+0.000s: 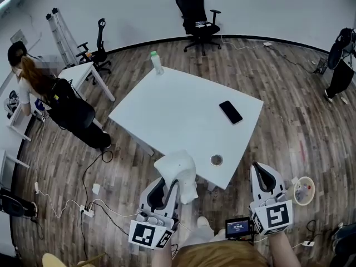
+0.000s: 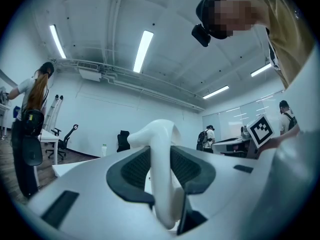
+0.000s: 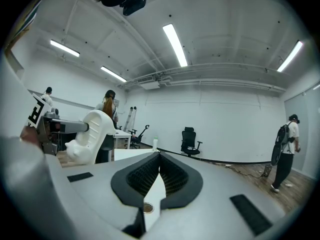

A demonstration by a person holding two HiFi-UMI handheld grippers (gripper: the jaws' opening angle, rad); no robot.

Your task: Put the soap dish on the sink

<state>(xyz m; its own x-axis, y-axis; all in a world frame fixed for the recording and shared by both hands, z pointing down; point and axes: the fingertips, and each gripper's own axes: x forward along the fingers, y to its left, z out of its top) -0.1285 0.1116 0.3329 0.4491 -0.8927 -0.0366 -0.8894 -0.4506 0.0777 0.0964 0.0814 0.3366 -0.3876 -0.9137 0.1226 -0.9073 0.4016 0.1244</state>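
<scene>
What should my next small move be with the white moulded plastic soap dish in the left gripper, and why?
Probably hold the grip and pan to find the sink. The left gripper has its jaws clamped on the white moulded plastic soap dish, the right gripper is shut and empty, and only a white rectangular table lies ahead; no sink shows in any view.

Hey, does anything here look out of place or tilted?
The white soap dish stands on edge, clamped in the left gripper near the white table's edge. A bottle sits right at the table's far corner. Nothing looks spilled or broken.
</scene>
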